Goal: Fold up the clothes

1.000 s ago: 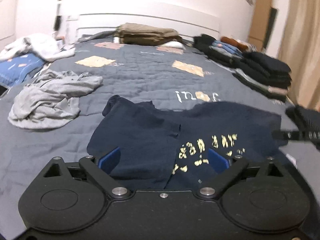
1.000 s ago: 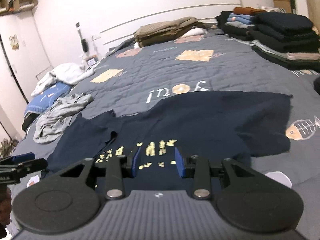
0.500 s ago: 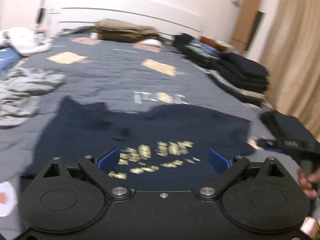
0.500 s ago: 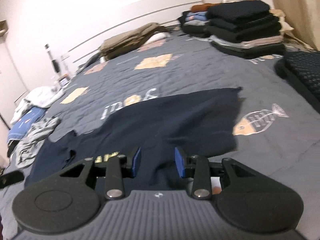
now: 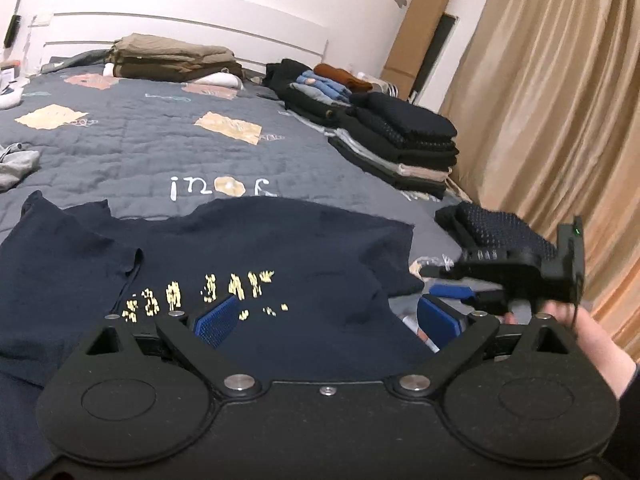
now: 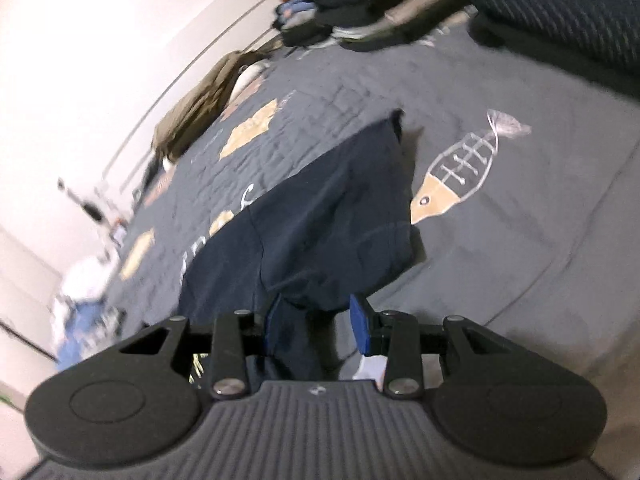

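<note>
Navy cotton, the T-shirt (image 5: 248, 264) lies spread flat on the grey quilted bedspread (image 5: 132, 140), its long axis running across the bed from left to right in the left wrist view. The sleeve and collar end sits toward the left, the hem end toward the right, and the yellow print (image 5: 200, 292) faces up near the closer edge.

The left gripper (image 5: 324, 320) hangs over the shirt's near edge with its blue pads spread wide and nothing between them. The right gripper (image 6: 316, 320) is tilted over the shirt's hem corner; its jaws stand partly apart, a fold of navy cloth lies against the left pad, and the other pad is clear of it, so the fabric is not pinched. In the left wrist view a hand (image 5: 576, 328) carries that gripper just beside the shirt's right edge.

Stacks of folded dark clothes (image 5: 404, 140) sit along the bed's right side, and folded tan garments (image 5: 172, 58) rest by the white headboard (image 5: 180, 32). No container shows anywhere.
</note>
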A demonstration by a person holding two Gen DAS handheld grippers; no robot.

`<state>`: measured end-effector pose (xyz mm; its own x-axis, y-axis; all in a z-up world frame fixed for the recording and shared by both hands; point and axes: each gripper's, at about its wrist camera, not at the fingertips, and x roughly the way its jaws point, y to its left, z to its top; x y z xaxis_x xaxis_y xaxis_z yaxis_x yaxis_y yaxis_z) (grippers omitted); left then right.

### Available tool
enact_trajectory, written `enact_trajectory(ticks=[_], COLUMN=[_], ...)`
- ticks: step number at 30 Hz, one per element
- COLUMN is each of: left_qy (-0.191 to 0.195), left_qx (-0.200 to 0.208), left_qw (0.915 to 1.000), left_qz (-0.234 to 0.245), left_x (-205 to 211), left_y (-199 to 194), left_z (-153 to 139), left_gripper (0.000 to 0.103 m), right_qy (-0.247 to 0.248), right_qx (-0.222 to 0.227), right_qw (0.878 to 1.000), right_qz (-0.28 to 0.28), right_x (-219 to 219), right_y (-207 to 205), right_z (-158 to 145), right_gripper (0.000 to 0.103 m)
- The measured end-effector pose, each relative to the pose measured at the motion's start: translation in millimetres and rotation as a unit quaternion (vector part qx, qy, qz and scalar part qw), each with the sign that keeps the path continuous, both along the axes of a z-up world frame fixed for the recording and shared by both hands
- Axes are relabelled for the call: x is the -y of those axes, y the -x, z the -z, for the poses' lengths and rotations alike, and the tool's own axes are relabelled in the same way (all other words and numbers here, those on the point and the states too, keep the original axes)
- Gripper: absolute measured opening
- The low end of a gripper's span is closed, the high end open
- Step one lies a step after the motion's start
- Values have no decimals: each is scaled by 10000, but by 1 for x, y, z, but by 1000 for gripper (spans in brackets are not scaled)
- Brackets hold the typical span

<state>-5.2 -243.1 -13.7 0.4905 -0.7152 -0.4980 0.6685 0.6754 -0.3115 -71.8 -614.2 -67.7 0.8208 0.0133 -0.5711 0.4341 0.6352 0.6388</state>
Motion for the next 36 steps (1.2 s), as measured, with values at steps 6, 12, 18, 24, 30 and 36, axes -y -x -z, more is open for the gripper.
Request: enact_trajectory(ticks=[6,12,18,24,30,36], left_qy=[-169,54,46,17,-24,-54], left_qx=[-17,-258,-237,-227,-175,-170], left_qw=[9998,9996,9997,9997,9998,9998], left_qz=[-50,-61,-4,35,37,-22], left_x=[-1,-9,-9,-8,-10,-11], left_y=[-5,-13,-12,-11,-11,-14], left_z=[7,8,7,7,7,6], left_gripper=[96,96,96,96,96,96], right_qy=[-661,-554,-727,-1271,-1325,-1236], right_qx=[32,-206,-130,145,-4,-189], right_qw=[9970,9946,9907,9799,9760,9744], right_qz=[393,855,1140,1530,1729,1867], right_x=[11,18,31,40,34,27], right_y=[-11,-15,-22,-24,-24,-25], right_z=[23,35,47,64,61,58], right_gripper=[36,36,36,36,36,44])
